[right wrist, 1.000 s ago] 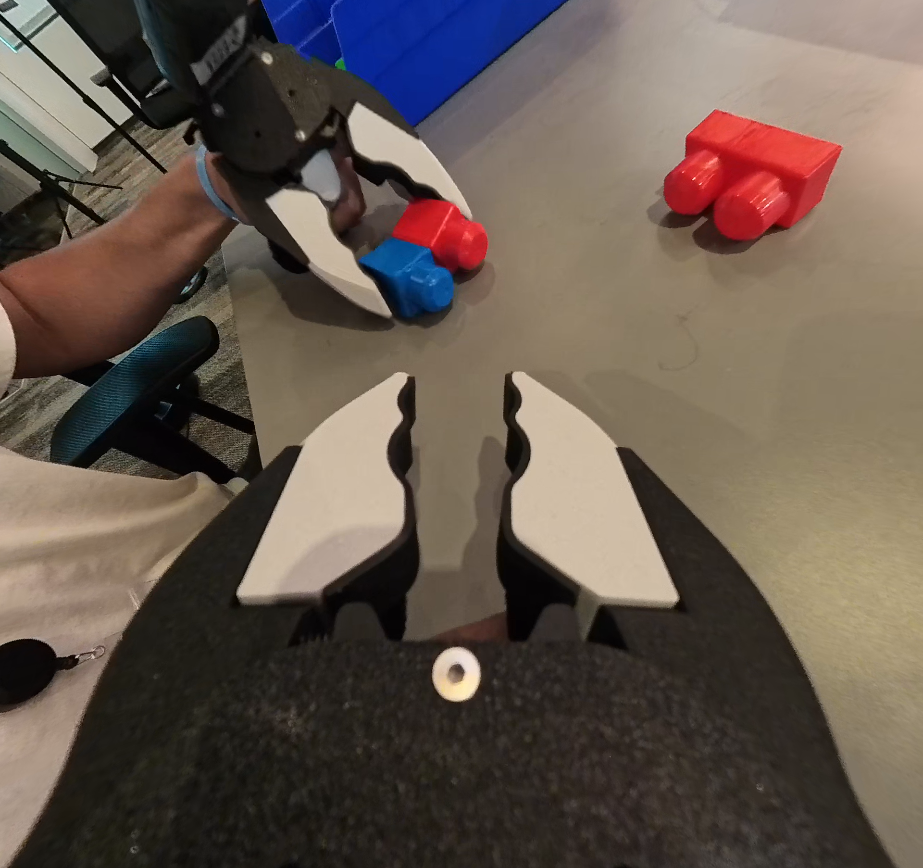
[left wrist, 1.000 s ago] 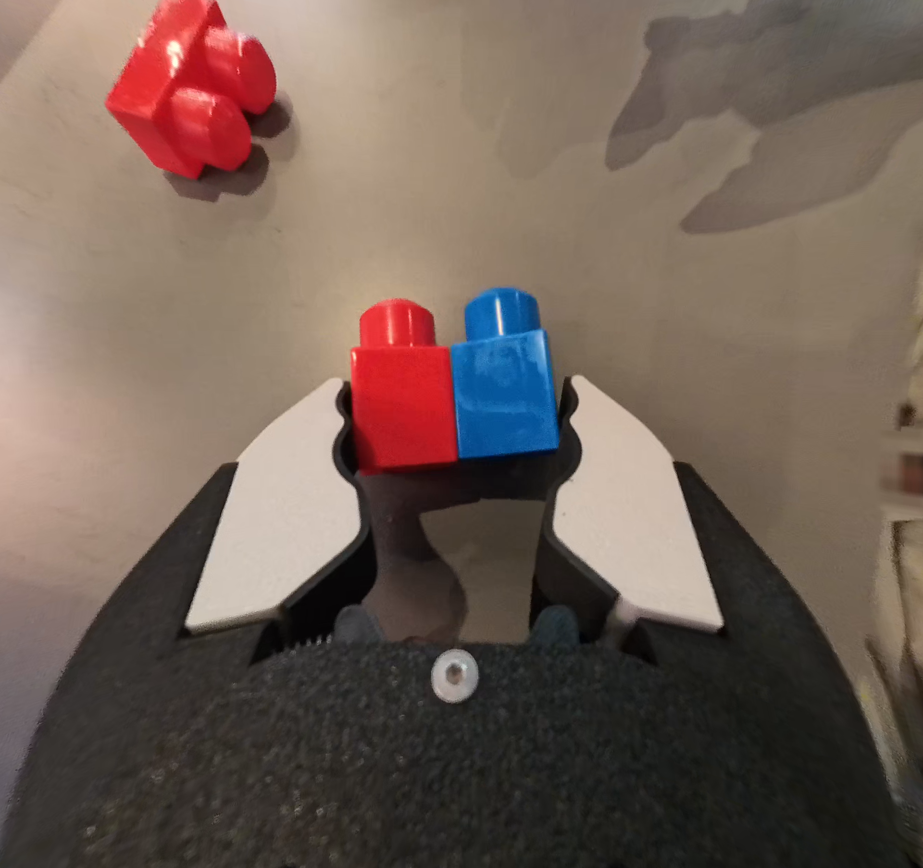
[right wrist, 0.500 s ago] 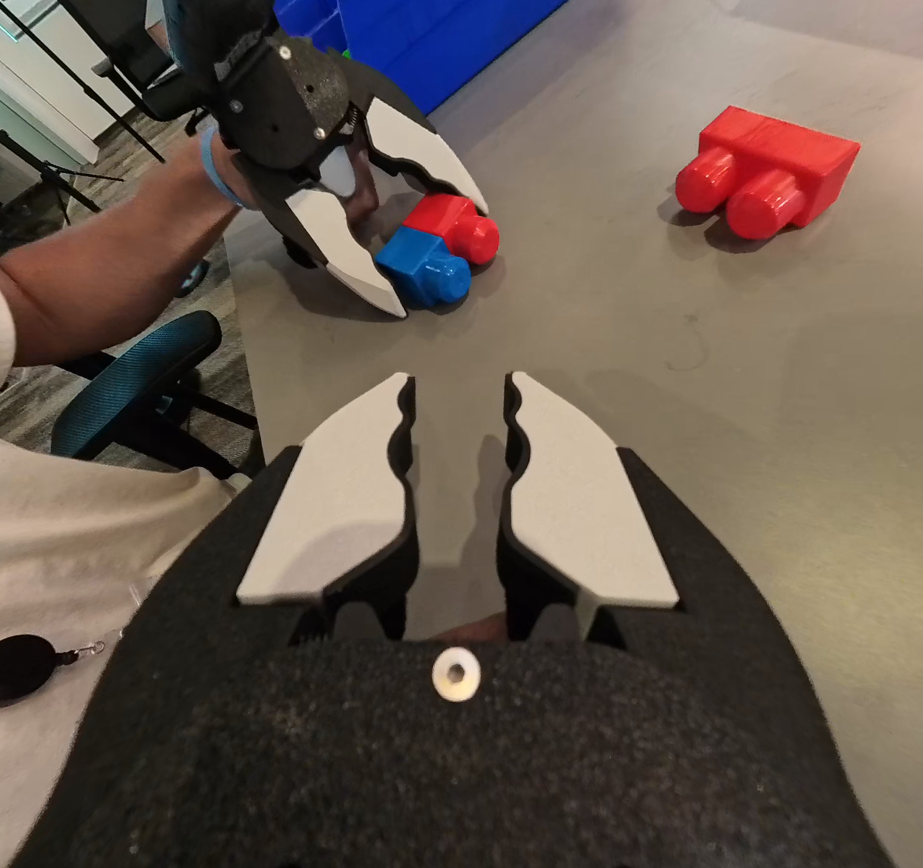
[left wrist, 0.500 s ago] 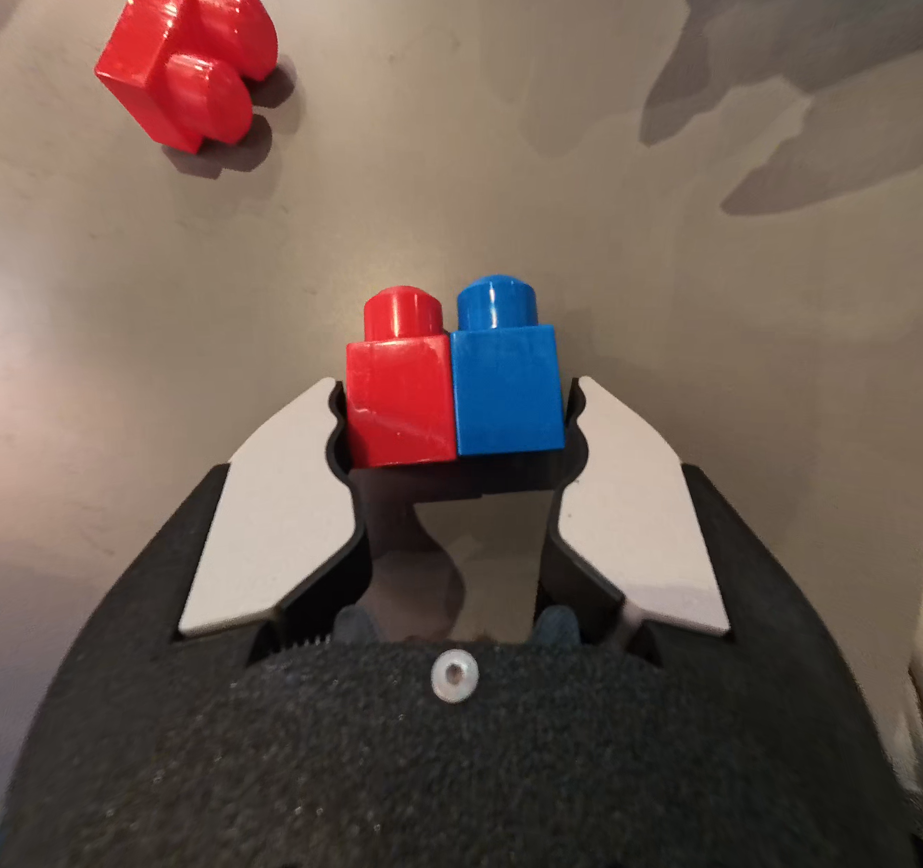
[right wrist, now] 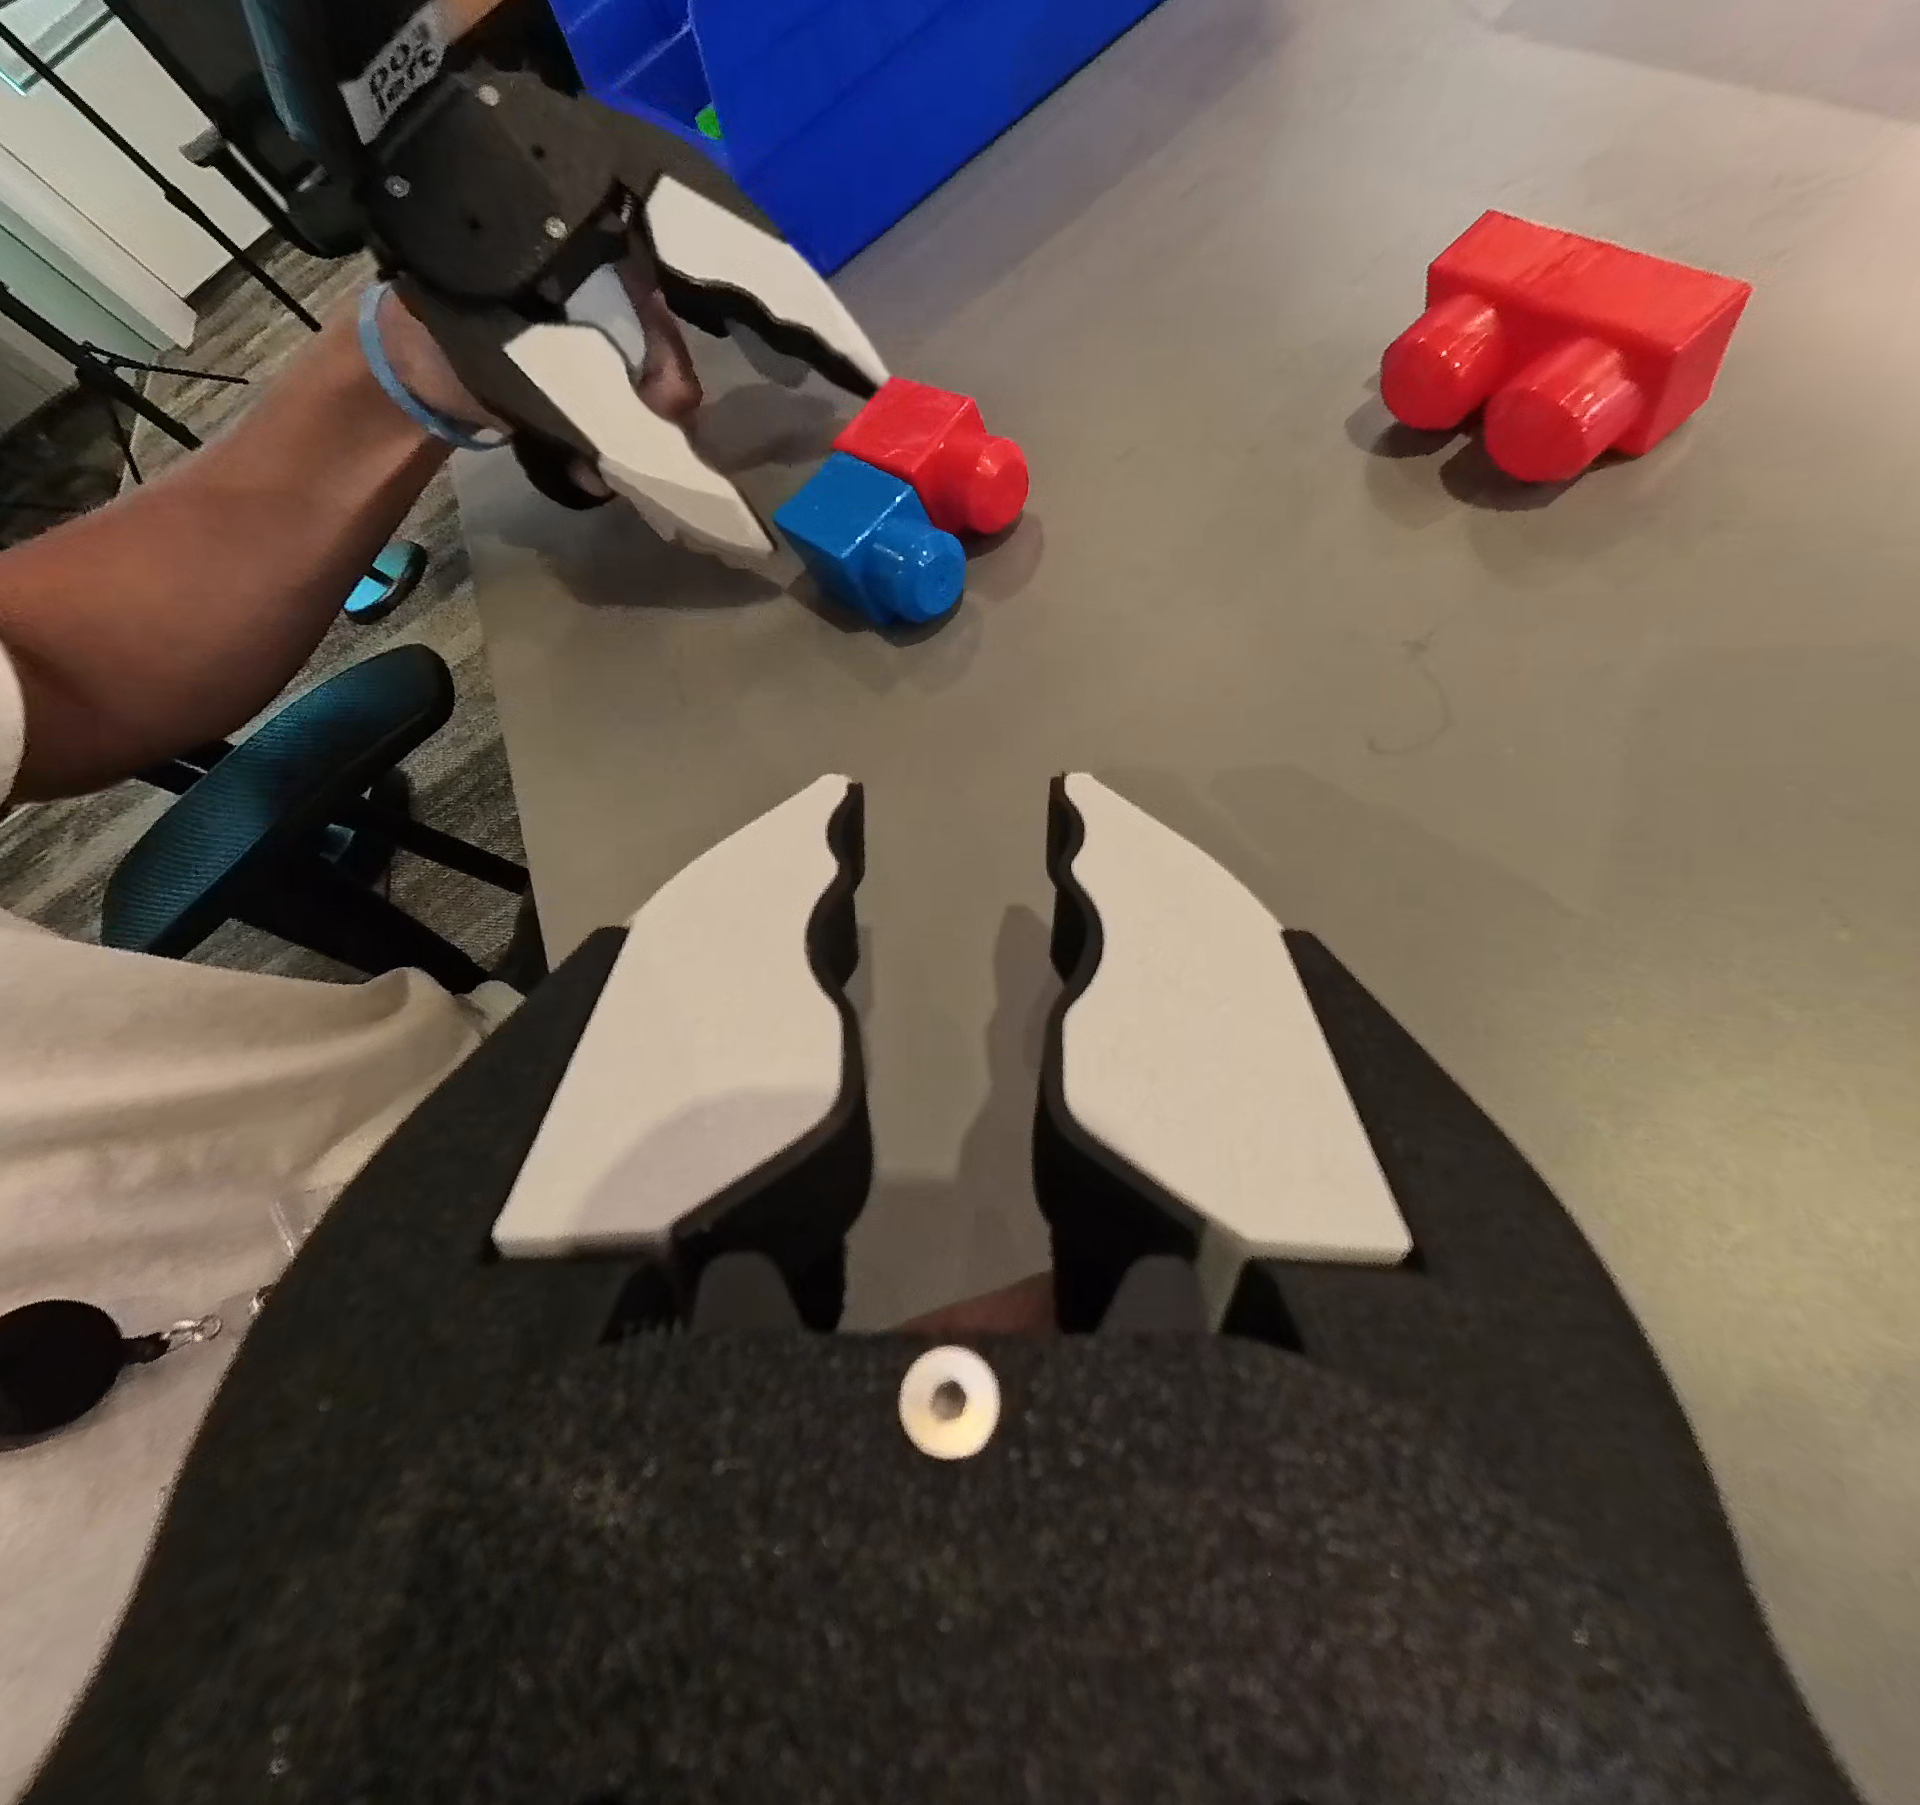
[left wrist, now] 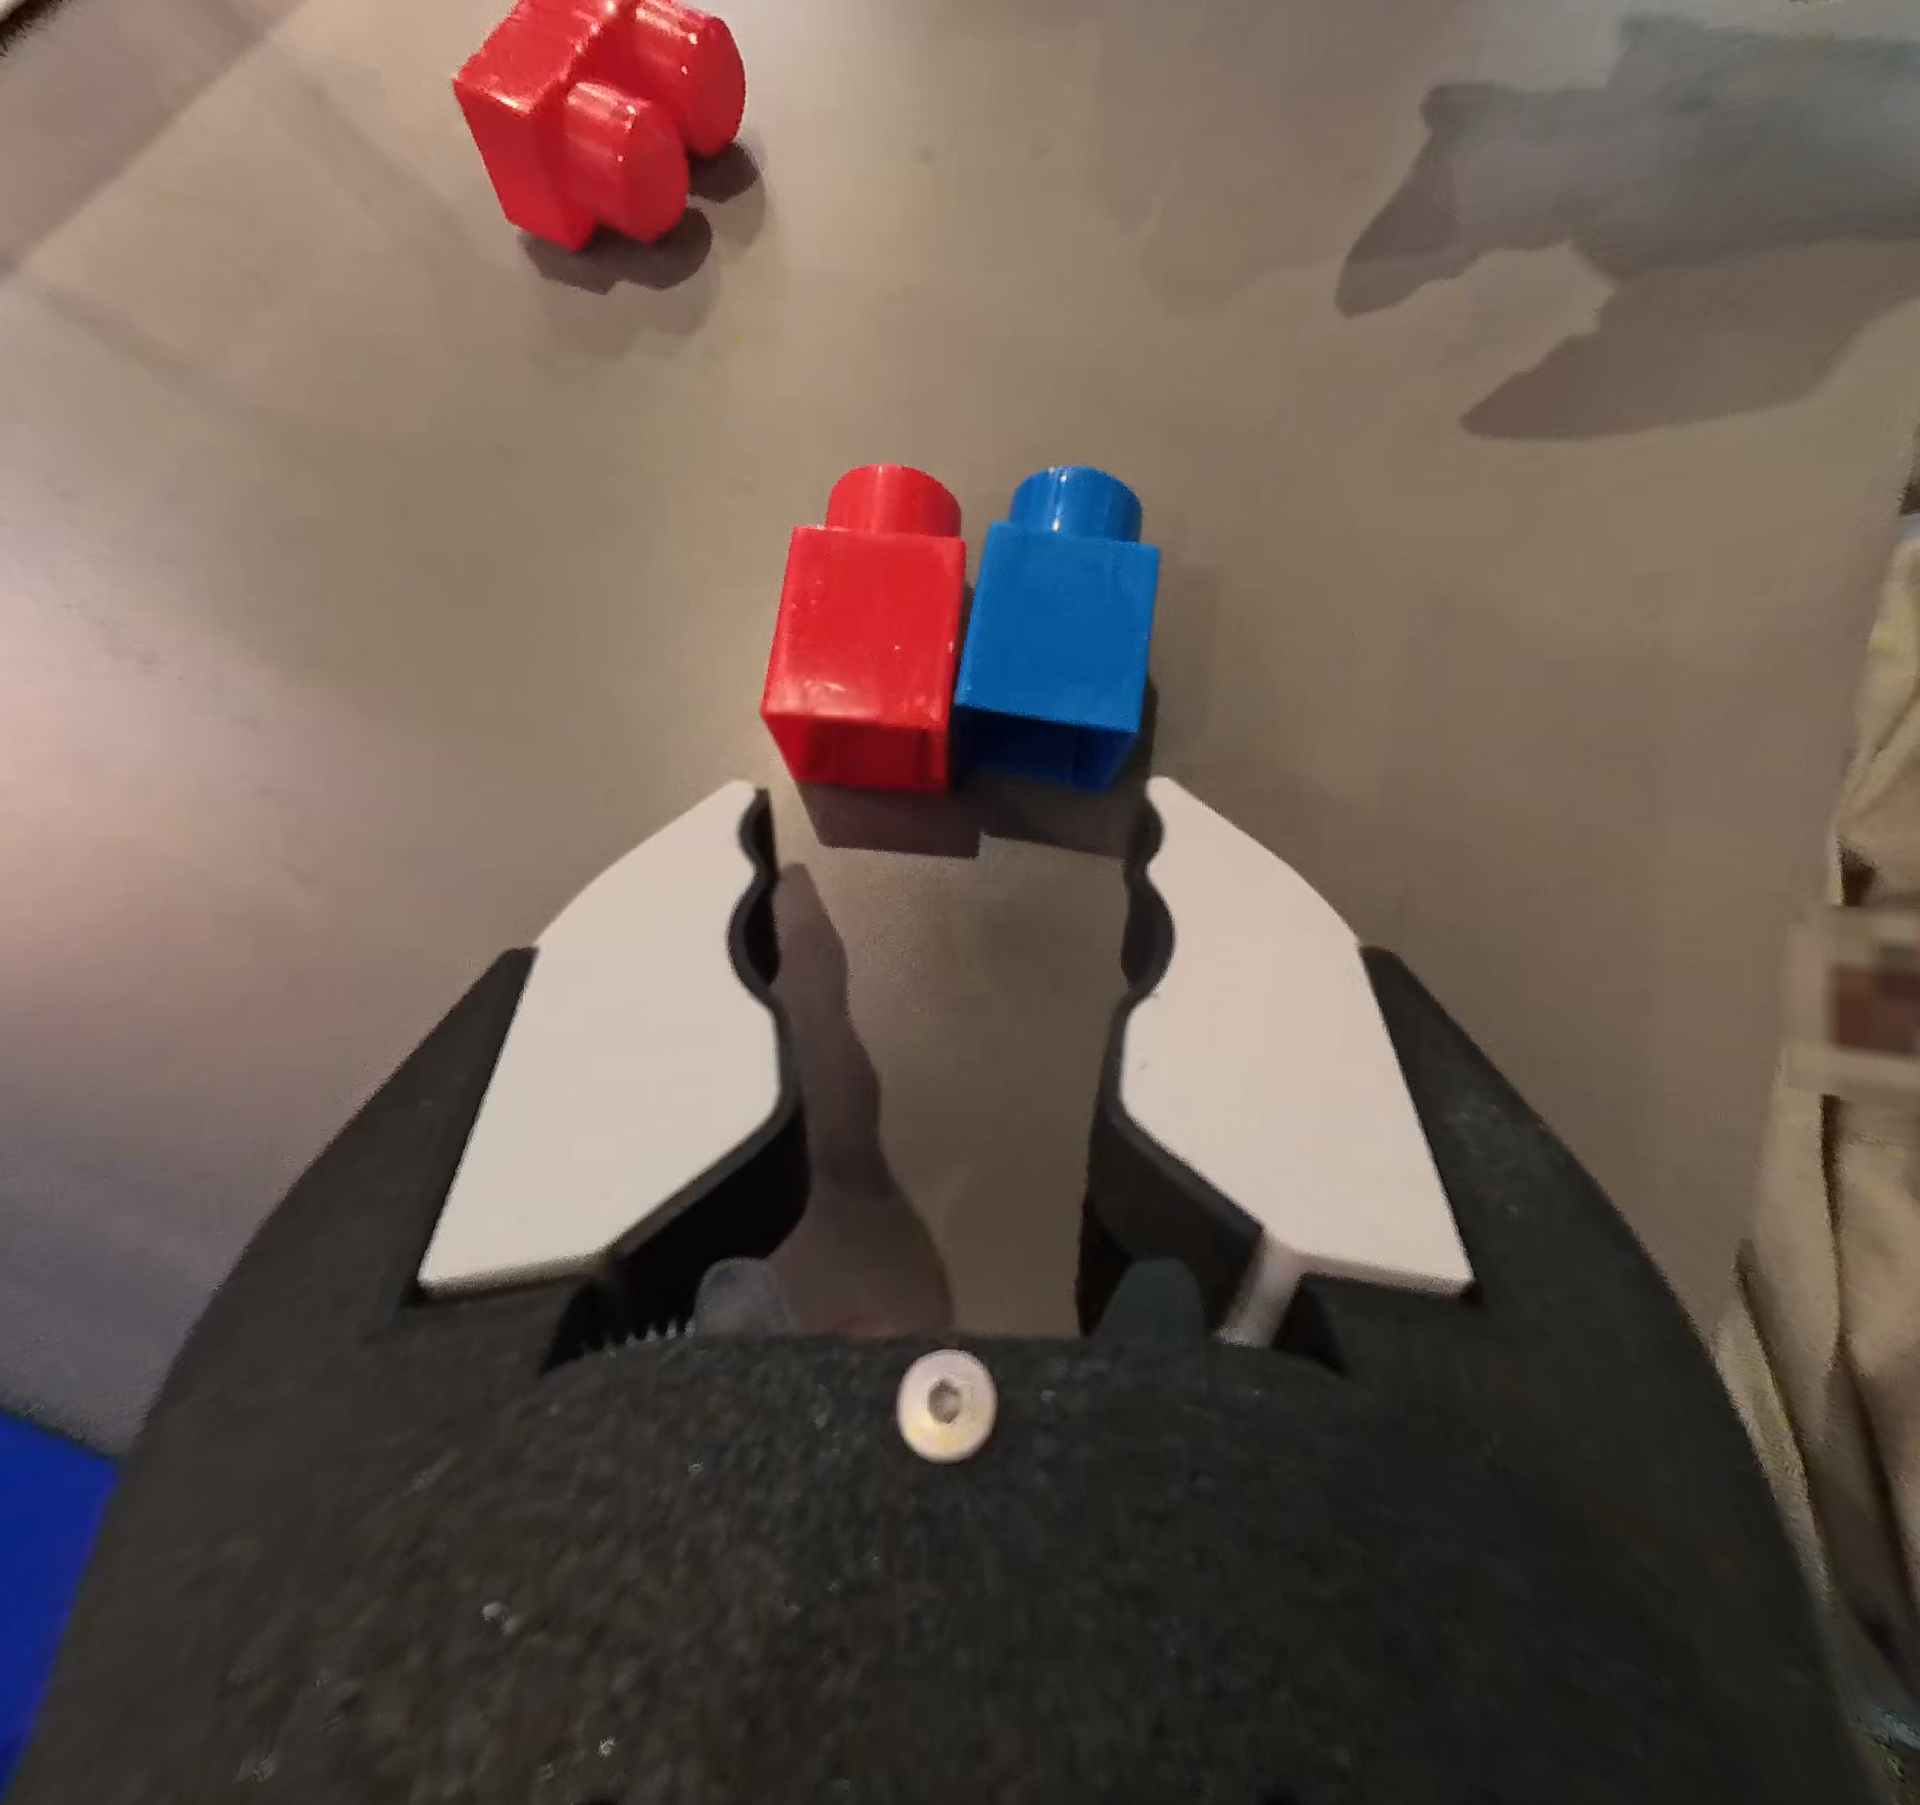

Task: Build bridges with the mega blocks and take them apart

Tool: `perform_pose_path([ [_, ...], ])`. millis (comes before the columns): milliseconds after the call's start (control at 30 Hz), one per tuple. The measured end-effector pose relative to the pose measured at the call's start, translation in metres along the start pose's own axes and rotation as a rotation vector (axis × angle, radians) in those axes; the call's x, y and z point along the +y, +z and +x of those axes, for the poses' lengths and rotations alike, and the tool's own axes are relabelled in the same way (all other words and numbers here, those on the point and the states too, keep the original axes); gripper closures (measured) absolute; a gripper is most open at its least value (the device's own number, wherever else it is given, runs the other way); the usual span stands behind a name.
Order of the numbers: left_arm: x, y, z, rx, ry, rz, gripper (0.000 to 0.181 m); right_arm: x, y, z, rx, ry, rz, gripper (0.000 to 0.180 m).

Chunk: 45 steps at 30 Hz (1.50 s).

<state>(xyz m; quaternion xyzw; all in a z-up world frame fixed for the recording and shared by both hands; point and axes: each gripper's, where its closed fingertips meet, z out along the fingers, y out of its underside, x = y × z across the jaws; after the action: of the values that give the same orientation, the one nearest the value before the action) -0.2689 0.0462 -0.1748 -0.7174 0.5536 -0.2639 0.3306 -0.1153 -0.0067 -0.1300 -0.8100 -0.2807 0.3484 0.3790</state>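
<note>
The grey bench (right wrist: 1351,716) carries everything, and at its far left edge stands a blue bin (right wrist: 935,41) with a divider wall. Next in size is the red two-stud block (right wrist: 1569,342), lying on its side well apart from the others, studs pointing toward the right wrist camera. Nearer the bench's left edge lie two single-stud blocks, the small red block (left wrist: 862,664) and the small blue block (left wrist: 1060,654), side by side and touching, both tipped over with studs pointing away from the left gripper (left wrist: 951,810). That gripper sits just behind them with its fingers spread wide and empty, tips close to the blocks' open bases but not on them. The right gripper (right wrist: 956,789) hovers over bare bench, fingers narrowly parted, holding nothing. No bridge stands yet; the two small blocks would likely serve as piers and the red two-stud block as the span. The risks as I judge them: both piers lie on their sides, so they need righting first, and a careless nudge from the wide fingers could slide or roll them apart on the smooth surface.
</note>
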Motion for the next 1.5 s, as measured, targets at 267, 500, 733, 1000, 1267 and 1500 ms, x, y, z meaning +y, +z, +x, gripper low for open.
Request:
perform_pose_path([
  [267,0.002,0.005,0.0,0.008,0.014,-0.027,0.133,-0.001,0.002,-0.001,-0.007,-0.001,-0.004,0.146],
  [500,-0.005,0.019,0.002,0.03,0.052,-0.052,0.137,0.0,0.002,-0.003,-0.008,-0.004,-0.006,0.146],
  [733,-0.014,0.027,0.002,0.031,0.073,-0.038,0.147,-0.002,-0.002,-0.001,-0.005,-0.001,0.003,0.146],
  [1000,-0.025,0.042,0.014,0.017,0.138,-0.025,0.177,0.001,0.001,-0.001,-0.015,0.003,-0.004,0.147],
  [1267,-0.03,0.041,0.019,0.015,0.152,0.001,0.178,0.0,-0.002,0.001,-0.01,0.009,0.004,0.147],
  [1500,-0.051,0.022,0.021,-0.045,0.166,0.158,0.178,-0.003,-0.002,0.004,-0.002,0.013,0.011,0.147],
])
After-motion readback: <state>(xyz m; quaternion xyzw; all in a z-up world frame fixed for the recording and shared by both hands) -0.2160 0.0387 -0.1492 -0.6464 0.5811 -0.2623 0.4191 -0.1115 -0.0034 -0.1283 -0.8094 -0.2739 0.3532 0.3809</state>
